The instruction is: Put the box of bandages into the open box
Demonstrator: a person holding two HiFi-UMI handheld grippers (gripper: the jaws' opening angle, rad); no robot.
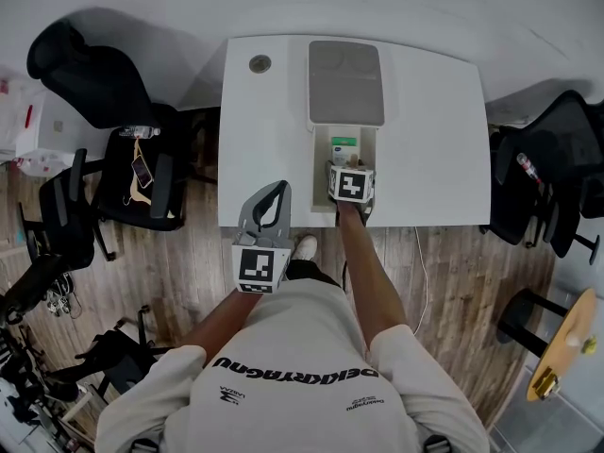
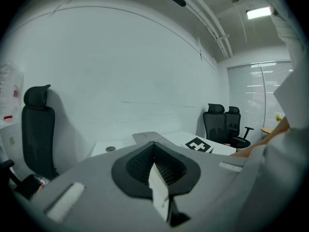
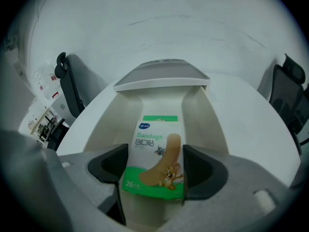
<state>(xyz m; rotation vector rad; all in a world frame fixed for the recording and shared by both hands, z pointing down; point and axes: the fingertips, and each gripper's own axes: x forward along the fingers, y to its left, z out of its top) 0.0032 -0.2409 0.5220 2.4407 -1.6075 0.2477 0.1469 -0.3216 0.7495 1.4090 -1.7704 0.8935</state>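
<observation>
The green and white box of bandages (image 3: 153,170) sits between the two black pads of my right gripper (image 3: 157,151), which is shut on its sides. It hangs tilted over the inside of the open white box (image 3: 120,115), whose raised lid (image 3: 161,76) stands behind. In the head view the right gripper (image 1: 345,164) is down in the near end of the open box (image 1: 321,173), with the bandage box (image 1: 343,148) just beyond its marker cube. My left gripper (image 1: 279,191) waits at the table's near edge, jaws together and holding nothing (image 2: 154,148).
The white table (image 1: 434,140) carries a round cable grommet (image 1: 260,63) at its far left. Black office chairs stand to the left (image 1: 104,83) and right (image 1: 547,168). A small round wooden table (image 1: 566,343) is at the lower right, on the wooden floor.
</observation>
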